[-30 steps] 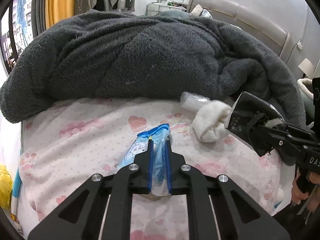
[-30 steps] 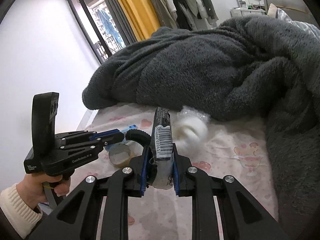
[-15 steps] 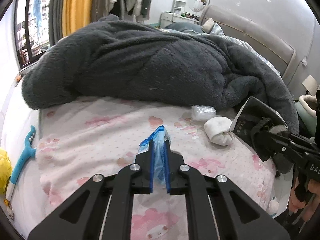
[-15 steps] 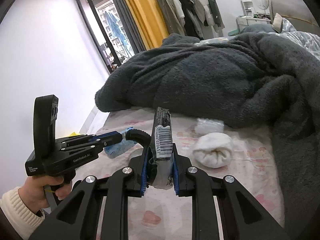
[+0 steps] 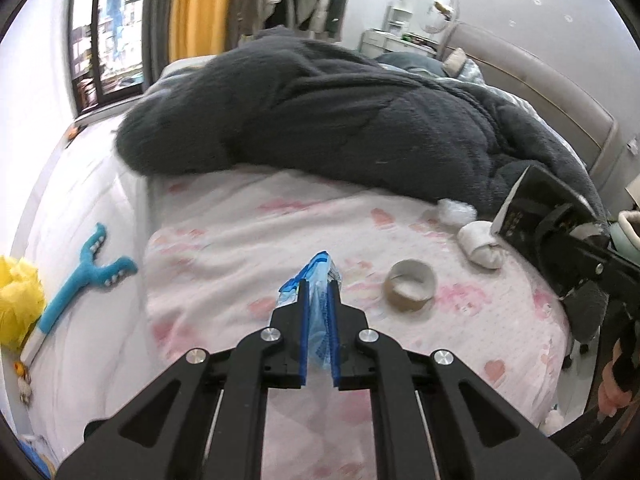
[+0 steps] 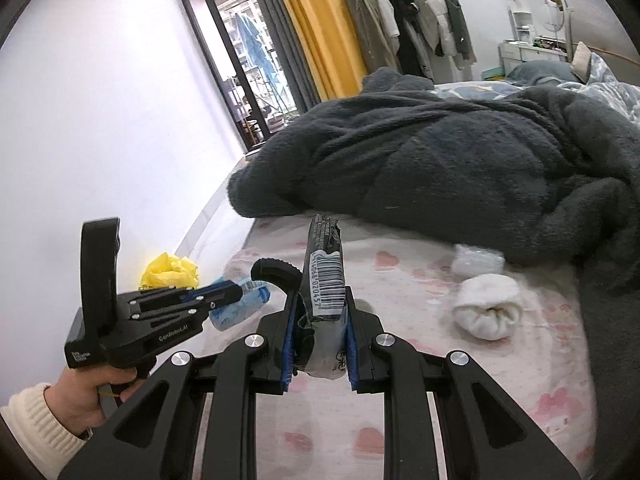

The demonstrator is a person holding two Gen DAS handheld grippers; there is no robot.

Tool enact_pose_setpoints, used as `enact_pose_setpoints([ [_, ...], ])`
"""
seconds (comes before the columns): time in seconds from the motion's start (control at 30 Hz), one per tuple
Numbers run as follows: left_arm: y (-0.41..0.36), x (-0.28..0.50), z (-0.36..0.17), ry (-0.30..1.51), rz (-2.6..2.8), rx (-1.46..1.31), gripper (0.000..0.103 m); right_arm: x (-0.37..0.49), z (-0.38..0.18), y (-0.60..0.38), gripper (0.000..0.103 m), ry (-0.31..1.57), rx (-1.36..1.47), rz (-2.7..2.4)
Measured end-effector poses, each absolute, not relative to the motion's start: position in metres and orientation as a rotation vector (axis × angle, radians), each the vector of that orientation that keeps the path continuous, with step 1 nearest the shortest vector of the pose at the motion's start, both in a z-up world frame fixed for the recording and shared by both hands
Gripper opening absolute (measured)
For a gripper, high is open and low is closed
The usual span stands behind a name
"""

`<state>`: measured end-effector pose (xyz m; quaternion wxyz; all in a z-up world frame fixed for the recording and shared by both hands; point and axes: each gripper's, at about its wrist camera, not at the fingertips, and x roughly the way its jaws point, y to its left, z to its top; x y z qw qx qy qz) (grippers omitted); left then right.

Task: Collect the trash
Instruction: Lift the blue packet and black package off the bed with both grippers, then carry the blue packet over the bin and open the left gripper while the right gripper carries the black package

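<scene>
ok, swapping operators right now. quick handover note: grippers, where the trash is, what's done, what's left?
Left gripper: jaws shut on the blue plastic wrapper, held above the bed sheet.
Right gripper: jaws shut on the black barcoded wrapper, also held above the bed.
On the sheet: cardboard tape ring, white rolled bundle, and a clear plastic wad at the edge of the grey blanket.
Done: two pieces picked up.
Left: drop both, no bin is in view. Then probably the ring and the plastic wad; the white bundle may be a sock, so check it first.
</scene>
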<state>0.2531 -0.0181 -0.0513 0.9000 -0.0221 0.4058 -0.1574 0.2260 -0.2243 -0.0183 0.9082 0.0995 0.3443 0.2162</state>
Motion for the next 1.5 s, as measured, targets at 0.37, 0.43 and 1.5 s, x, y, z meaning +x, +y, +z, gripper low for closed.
enact_pose_setpoints([
  [0.37, 0.034, 0.206, -0.067, 0.878, -0.209, -0.108, 0.008, 0.212, -0.015, -0.174, 0.021, 0.731, 0.162, 0.510],
  [0.43, 0.044, 0.195, -0.070, 0.884, -0.186, -0.128, 0.007, 0.209, -0.016, -0.166, 0.021, 0.738, 0.160, 0.518],
  [1.5, 0.177, 0.131, -0.174, 1.145, 0.040, -0.207, 0.007, 0.163, -0.047, -0.005, 0.021, 0.878, 0.074, 0.725],
])
